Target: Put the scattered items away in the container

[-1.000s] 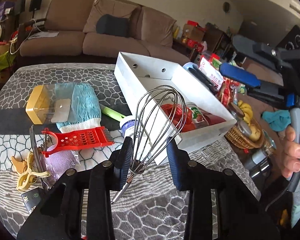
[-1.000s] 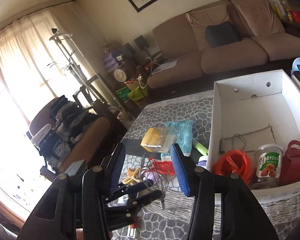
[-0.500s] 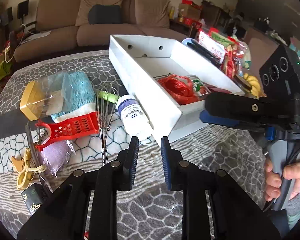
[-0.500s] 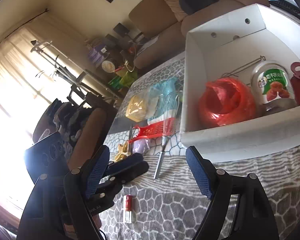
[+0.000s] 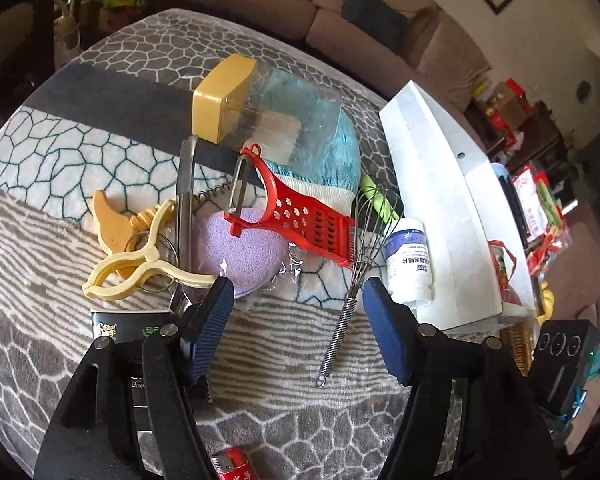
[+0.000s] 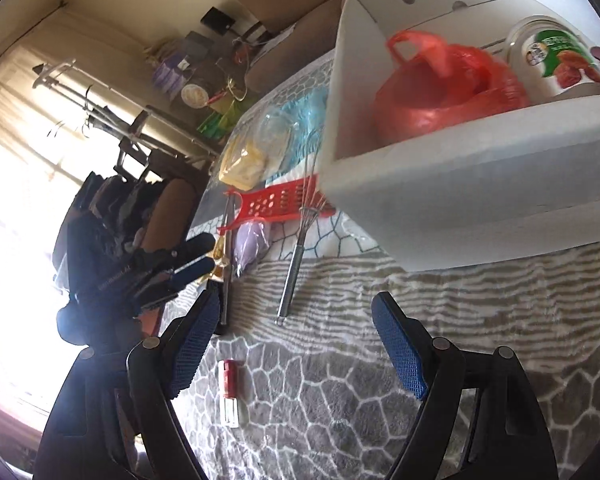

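Both pairs of blue-padded fingers stand apart over the patterned table cover (image 5: pixel 380 432); the left gripper (image 5: pixel 298 316) is opening its jaws with nothing pressed between the pads, and the right gripper (image 6: pixel 296 344) is spread wide and empty too. Just ahead of the left gripper lies the whisk (image 5: pixel 356 264), released on the cloth, its coiled handle pointing back toward the fingers and its wire head resting against the red grater (image 5: pixel 300 220) and beside the white pill bottle (image 5: pixel 408 264); the white box (image 5: pixel 440 208), the container, stands just beyond the bottle. Left of that, the left wrist view alone lays out the scatter: a purple sponge (image 5: pixel 240 248) in clear wrap, a cream clothes peg (image 5: pixel 136 268), a wooden comb (image 5: pixel 112 224), long metal tongs (image 5: pixel 186 200), a yellow-lidded clear tub (image 5: pixel 260 112) on a turquoise glove (image 5: pixel 336 156), a dark packet (image 5: pixel 128 328) by the left finger. The right wrist view gives what the other cannot, the inside of the box: a red plastic bag (image 6: pixel 448 84) and a green-labelled jar (image 6: pixel 556 60) already in there; it also shows the left gripper from the side, dark against the window glare, and a small red-capped bottle (image 6: pixel 230 388) lying on the cloth between the two grippers; from this side the whisk sits just short of the box's near corner.
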`<action>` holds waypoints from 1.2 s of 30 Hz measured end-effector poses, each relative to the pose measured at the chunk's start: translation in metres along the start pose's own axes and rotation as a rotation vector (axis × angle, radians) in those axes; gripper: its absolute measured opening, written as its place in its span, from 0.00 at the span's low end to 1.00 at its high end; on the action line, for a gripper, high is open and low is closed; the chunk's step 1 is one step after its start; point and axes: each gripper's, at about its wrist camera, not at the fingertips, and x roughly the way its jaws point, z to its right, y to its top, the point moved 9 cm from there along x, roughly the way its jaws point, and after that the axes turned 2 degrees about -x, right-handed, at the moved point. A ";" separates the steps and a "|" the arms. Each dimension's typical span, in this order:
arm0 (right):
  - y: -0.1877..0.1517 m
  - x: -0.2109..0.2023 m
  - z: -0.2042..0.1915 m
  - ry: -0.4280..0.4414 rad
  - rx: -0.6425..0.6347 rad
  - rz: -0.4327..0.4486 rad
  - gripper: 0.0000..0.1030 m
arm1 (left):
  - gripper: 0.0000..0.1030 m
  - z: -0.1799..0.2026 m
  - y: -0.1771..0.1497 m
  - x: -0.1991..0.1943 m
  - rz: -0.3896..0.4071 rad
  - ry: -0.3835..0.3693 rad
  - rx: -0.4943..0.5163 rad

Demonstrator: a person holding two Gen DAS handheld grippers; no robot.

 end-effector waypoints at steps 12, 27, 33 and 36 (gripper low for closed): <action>0.012 0.088 -0.013 -0.246 -0.190 0.054 0.71 | 0.62 -0.004 -0.005 -0.006 -0.010 0.053 0.044; 0.036 0.110 0.001 -0.296 -0.179 0.059 0.17 | 0.63 -0.042 -0.002 -0.024 -0.034 -0.011 -0.063; 0.015 0.079 -0.019 -0.272 -0.267 0.000 0.13 | 0.67 -0.028 -0.003 -0.019 -0.065 -0.073 -0.070; -0.005 0.057 -0.039 -0.248 -0.375 -0.036 0.13 | 0.68 -0.015 -0.004 -0.017 -0.068 -0.094 -0.063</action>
